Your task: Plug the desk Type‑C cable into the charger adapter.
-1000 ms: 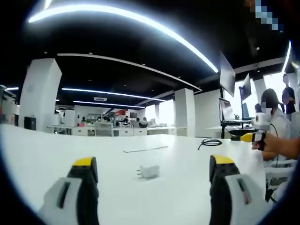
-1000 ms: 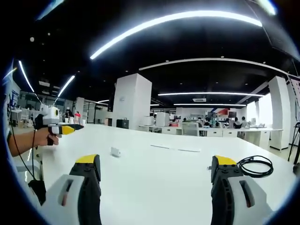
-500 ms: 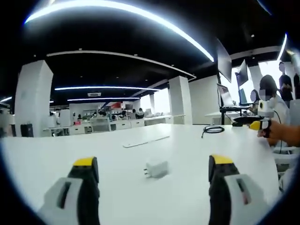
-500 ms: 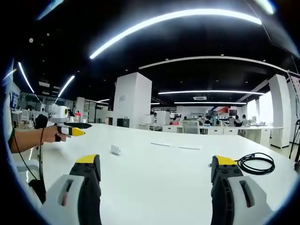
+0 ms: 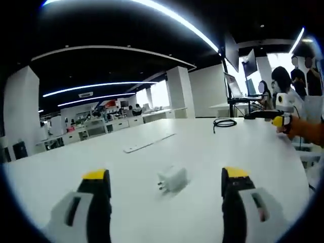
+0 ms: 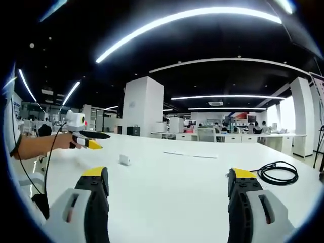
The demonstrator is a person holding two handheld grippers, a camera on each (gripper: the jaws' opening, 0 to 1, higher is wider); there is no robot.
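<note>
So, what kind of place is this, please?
Most likely a large open-plan office: rows of desks with seated people in the background, long ceiling light strips, and monitors on stands beside the big white table.

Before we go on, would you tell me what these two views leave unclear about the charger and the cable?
- Charger adapter, left gripper view: motion blur hides its Type-C port; in the right gripper view it is too small.
- Cable, right gripper view: a coiled black loop whose connector end is too small to find; likewise in the left gripper view.
- Flat white strip: too blurred to identify.
</note>
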